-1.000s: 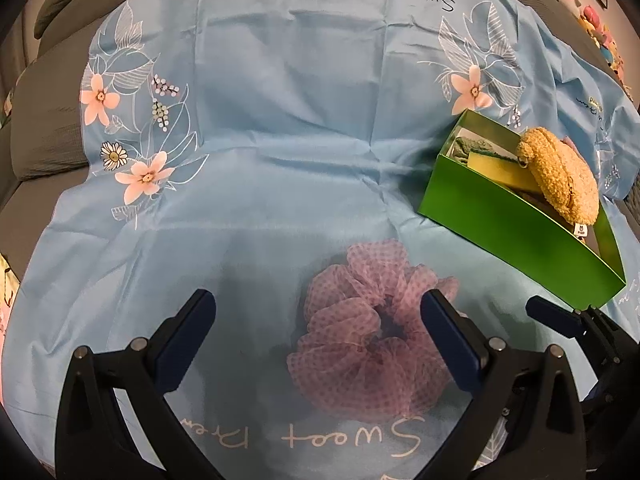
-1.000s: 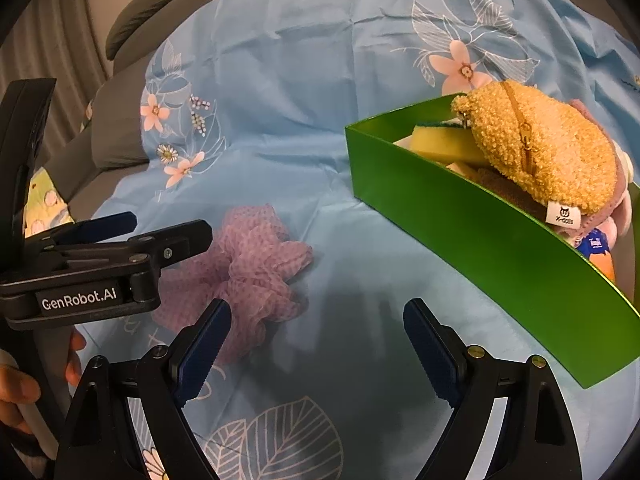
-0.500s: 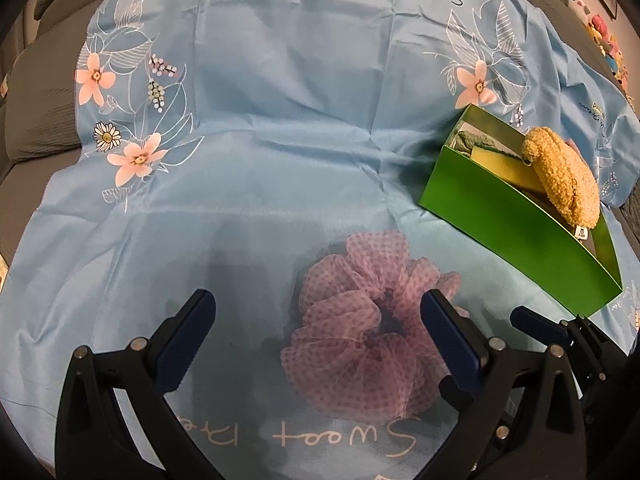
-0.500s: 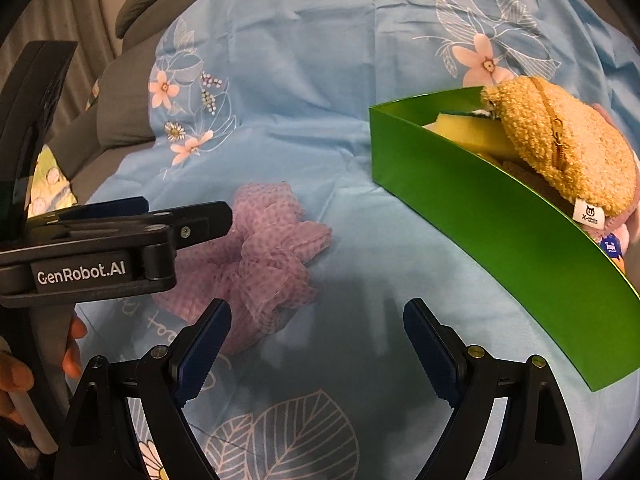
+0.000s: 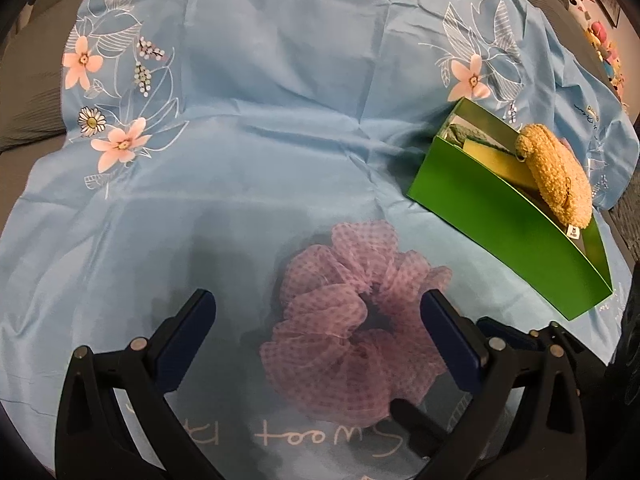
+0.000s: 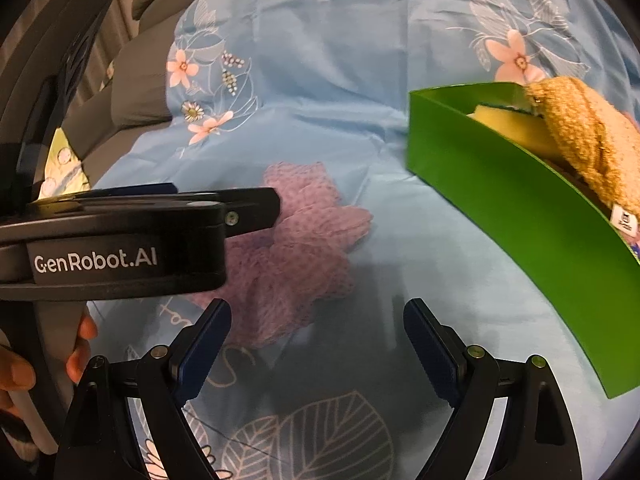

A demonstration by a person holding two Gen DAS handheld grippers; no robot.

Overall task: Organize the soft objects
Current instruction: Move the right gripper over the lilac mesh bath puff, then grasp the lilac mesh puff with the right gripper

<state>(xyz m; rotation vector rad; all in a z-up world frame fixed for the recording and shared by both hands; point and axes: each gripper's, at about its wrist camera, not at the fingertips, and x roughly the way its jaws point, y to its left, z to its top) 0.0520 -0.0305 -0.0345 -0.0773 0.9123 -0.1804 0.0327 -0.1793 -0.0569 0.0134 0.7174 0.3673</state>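
Observation:
A pink checked scrunchie (image 5: 352, 328) lies on the light blue flowered cloth (image 5: 260, 140). My left gripper (image 5: 320, 324) is open, low over the cloth, with the scrunchie between its fingers. It also shows in the right wrist view (image 6: 296, 248), partly behind the left gripper's body (image 6: 120, 248). My right gripper (image 6: 316, 340) is open and empty just right of the scrunchie. A green box (image 5: 504, 216) at the right holds a tan fuzzy pouch (image 5: 556, 176), a yellow sponge (image 5: 492, 156) and other soft items; it also shows in the right wrist view (image 6: 532, 216).
Grey cushions (image 5: 28, 92) border the cloth at the left and back. Colourful toys (image 5: 600, 36) sit at the far right edge. A hand (image 6: 24, 364) holds the left gripper's handle.
My left gripper has moved forward and down, so the scrunchie now sits further in between its fingers. My right gripper has shifted left and pulled back from the green box. Both stay open.

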